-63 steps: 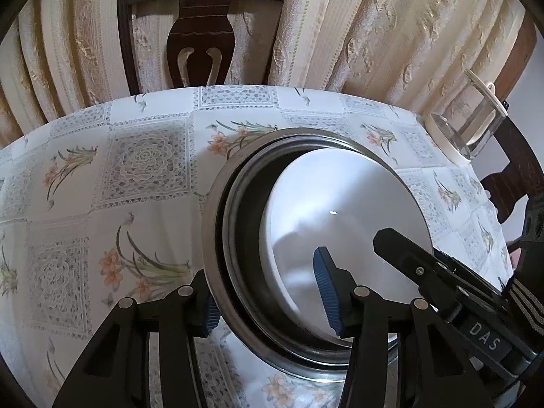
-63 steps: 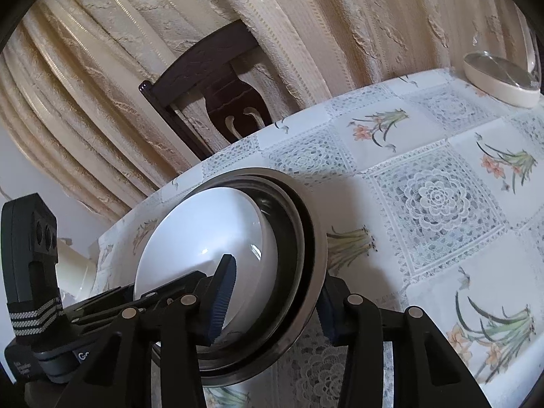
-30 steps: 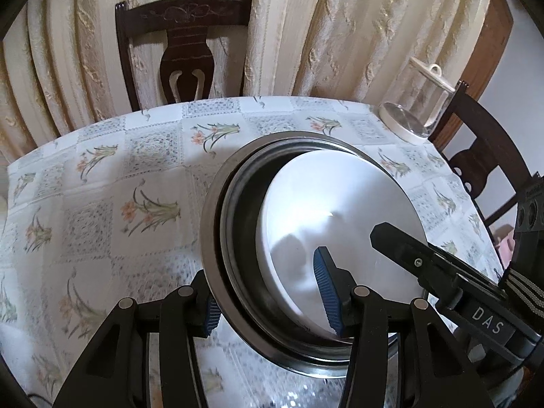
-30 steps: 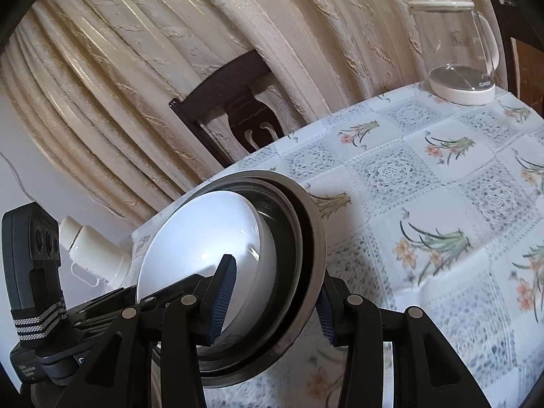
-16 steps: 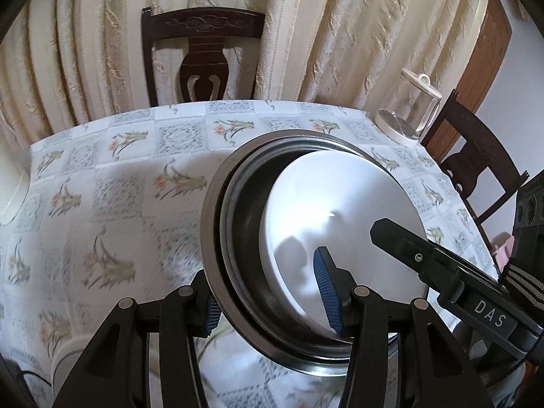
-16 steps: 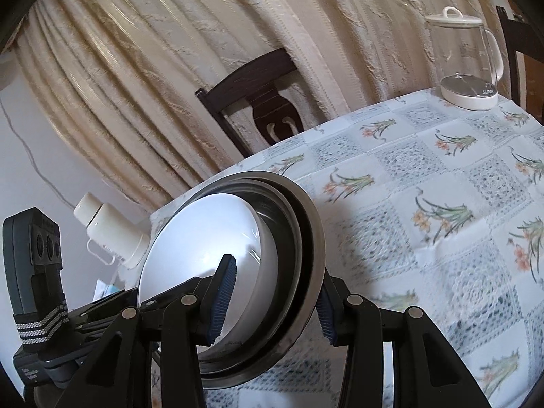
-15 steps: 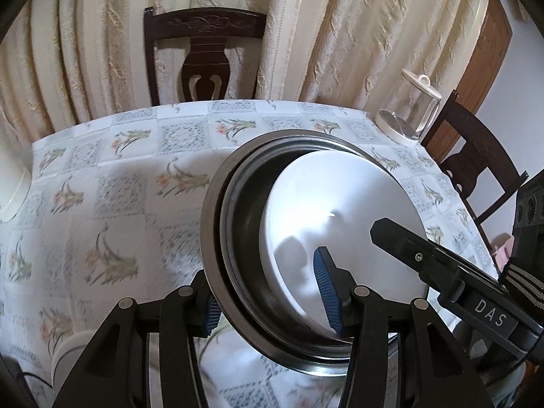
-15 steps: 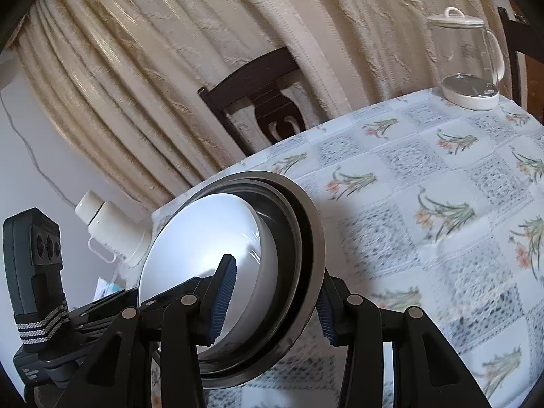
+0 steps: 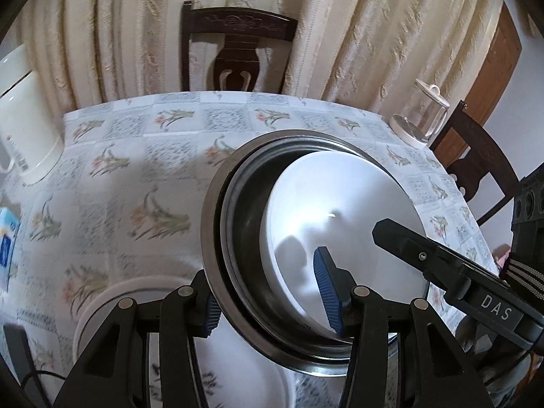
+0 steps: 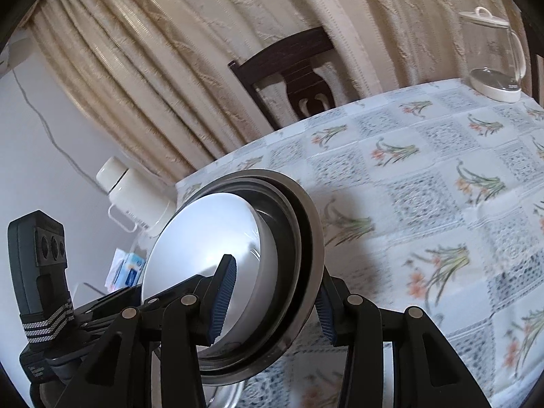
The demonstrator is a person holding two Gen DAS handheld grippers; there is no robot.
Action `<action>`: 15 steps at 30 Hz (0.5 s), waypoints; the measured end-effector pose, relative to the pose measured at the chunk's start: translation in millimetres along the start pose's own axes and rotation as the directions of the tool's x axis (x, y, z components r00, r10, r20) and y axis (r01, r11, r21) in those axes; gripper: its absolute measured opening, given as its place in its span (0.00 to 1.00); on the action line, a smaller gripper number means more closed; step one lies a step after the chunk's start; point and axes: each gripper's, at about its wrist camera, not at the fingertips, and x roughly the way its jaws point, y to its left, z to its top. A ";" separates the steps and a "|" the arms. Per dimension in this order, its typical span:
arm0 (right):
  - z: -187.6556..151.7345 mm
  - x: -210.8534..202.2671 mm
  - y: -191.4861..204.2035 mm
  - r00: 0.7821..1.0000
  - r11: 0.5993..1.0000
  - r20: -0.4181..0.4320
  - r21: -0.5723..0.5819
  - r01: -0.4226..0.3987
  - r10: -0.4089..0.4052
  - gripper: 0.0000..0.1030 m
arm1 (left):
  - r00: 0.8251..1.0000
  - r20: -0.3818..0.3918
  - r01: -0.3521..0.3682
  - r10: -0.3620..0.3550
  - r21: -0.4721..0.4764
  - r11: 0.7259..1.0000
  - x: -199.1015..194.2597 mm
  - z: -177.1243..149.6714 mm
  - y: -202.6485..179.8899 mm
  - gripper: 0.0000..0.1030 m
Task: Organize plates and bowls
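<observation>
A stack of nested steel bowls [image 9: 212, 224] with a white bowl [image 9: 340, 204] inside hangs tilted above the flowered table [image 9: 142, 170]. My left gripper [image 9: 268, 299] is shut on the stack's near-left rim, one pad inside and one outside. My right gripper [image 10: 272, 306] is shut on the opposite rim of the steel bowls [image 10: 307, 238], beside the white bowl [image 10: 204, 238]. Its black finger [image 9: 442, 261] reaches across the white bowl in the left wrist view. A white plate [image 9: 102, 295] lies on the table below the stack, partly hidden by my fingers.
A white thermos jug [image 9: 27, 119] stands at the table's left edge, a tissue packet [image 9: 6, 238] near it. A glass kettle [image 9: 421, 119] stands at the far right corner. Dark wooden chairs stand behind [image 9: 234, 47] and to the right [image 9: 476, 166], before a cream curtain.
Both grippers have raised the bowl stack and drawn it back and leftward. More of the table shows, and the thermos jug and the white plate have come into view.
</observation>
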 end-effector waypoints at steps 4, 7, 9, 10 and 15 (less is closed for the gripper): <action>-8.5 3.5 15.7 0.999 1.000 -0.024 -0.019 -0.021 0.021 0.45 | 1.000 0.006 -0.010 0.010 -0.019 1.000 -13.7 -10.9 14.5 0.48; -16.0 6.7 27.7 0.998 0.999 -0.048 -0.032 -0.039 0.037 0.45 | 1.000 0.008 -0.019 0.019 -0.041 0.999 -24.8 -22.2 27.8 0.48; -21.2 8.6 34.4 0.997 0.998 -0.063 -0.039 -0.053 0.051 0.45 | 1.000 0.008 -0.024 0.025 -0.053 0.998 -30.2 -28.2 34.8 0.48; -24.3 9.5 38.6 0.996 0.997 -0.070 -0.044 -0.061 0.057 0.45 | 1.000 0.009 -0.028 0.029 -0.062 0.998 -34.1 -32.2 39.4 0.48; -38.2 13.9 57.3 0.992 0.994 -0.100 -0.077 -0.078 0.070 0.45 | 0.999 0.010 -0.042 0.044 -0.096 0.994 -49.0 -49.8 56.9 0.48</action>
